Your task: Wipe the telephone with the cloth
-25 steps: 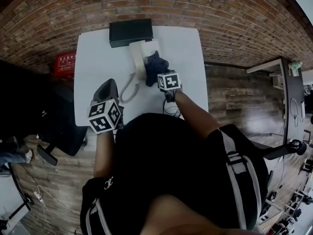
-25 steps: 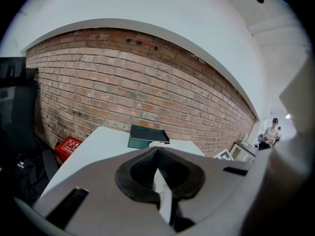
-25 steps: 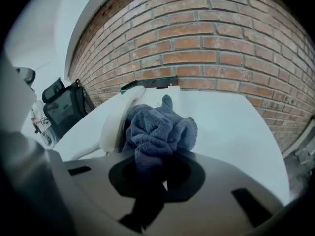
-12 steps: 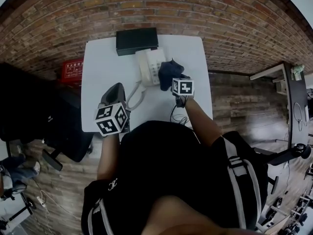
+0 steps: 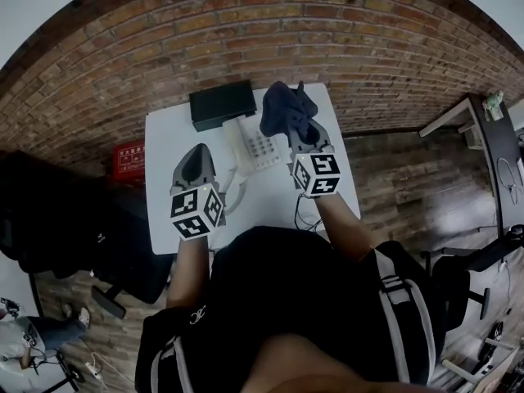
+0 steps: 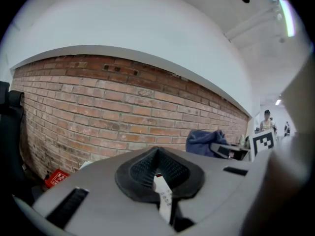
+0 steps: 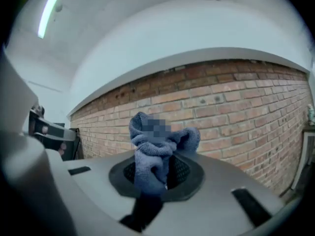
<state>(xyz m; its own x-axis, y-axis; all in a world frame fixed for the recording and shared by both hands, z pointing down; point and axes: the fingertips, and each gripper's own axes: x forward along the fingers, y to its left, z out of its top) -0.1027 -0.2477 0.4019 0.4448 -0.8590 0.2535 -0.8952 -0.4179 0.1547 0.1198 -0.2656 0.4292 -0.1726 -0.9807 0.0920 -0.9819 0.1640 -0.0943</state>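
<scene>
At your right side, the right gripper (image 7: 160, 175) has its jaws clamped on the blue cloth (image 7: 153, 149), which bunches up out of the black pads and flops to both sides. Seen from your head, the cloth hangs over the far right part of the white table (image 5: 168, 142), just beyond the telephone (image 5: 260, 144). The telephone lies flat near the table's middle, close to a black box (image 5: 221, 103). You cannot tell whether cloth and telephone touch. Your left gripper (image 6: 156, 159) sits left of the telephone, jaws drawn together on nothing, pointing toward the brick wall (image 6: 98, 112).
</scene>
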